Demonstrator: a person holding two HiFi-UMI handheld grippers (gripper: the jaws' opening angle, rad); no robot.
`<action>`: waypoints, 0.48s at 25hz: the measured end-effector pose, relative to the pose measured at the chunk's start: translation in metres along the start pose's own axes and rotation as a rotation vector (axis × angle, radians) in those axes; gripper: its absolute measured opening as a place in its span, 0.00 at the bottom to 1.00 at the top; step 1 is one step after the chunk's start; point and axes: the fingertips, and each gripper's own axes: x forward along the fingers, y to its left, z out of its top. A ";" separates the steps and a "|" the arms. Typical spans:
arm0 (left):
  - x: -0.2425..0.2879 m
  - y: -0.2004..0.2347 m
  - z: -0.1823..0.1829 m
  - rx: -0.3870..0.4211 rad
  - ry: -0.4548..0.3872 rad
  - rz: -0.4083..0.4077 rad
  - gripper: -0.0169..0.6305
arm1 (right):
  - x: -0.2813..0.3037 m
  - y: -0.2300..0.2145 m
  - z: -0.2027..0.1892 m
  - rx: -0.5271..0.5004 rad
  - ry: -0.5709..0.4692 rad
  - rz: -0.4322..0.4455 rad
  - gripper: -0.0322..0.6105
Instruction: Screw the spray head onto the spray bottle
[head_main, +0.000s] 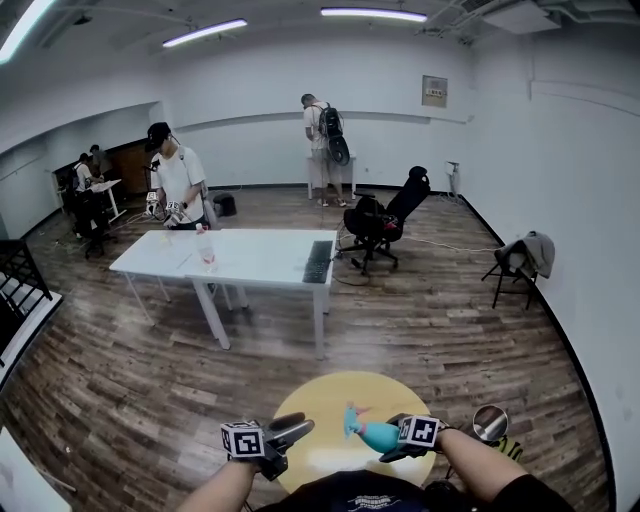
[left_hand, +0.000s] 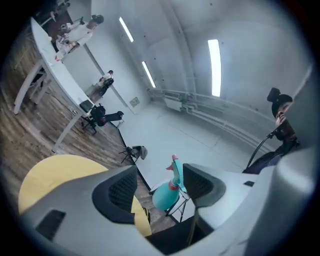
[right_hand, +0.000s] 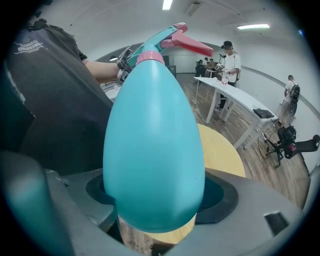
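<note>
Since the spray head (right_hand: 167, 40) sits on the neck of the spray bottle (right_hand: 152, 145), with its pink collar (right_hand: 149, 56) down against the bottle's shoulder and no gap visible, I'd call the threading done or close to it. Whether it's torqued fully home can't be told from these views.

Right gripper (right_hand: 155, 200): jaws spread wide round the fat lower body of the bottle, pads pressed on both sides, firm hold. The bottle is off the surface, held over the near right edge of the round yellow surface (head_main: 310, 400), close to the person's body. It's tilted, head pointing left and away, toward the other gripper.

Left gripper (head_main: 292, 430): jaws wide, nothing between the pads. In its own view the bottle shows through the gap, but beyond the tips and not touching. It sits at the near left of the yellow surface, apart from the head.

Status, my read:
- head on the neck: done
- collar seated: looks so
- final tightness: unconfirmed
- bottle set down: not yet

What's left, probably: one check twist on the collar with the left jaws if it's loose, then stand the bottle upright on the yellow surface and let go. Risk is small; the smooth rounded body could slip in the right jaws under twisting load.
</note>
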 end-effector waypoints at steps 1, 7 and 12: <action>0.011 -0.008 -0.006 0.020 0.039 -0.021 0.52 | 0.002 -0.001 0.004 -0.014 0.007 -0.005 0.71; 0.078 -0.060 -0.068 0.456 0.413 -0.109 0.41 | 0.014 0.015 0.035 -0.140 0.055 0.009 0.71; 0.080 -0.067 -0.097 0.756 0.582 -0.128 0.38 | 0.015 0.031 0.015 -0.139 0.087 0.056 0.71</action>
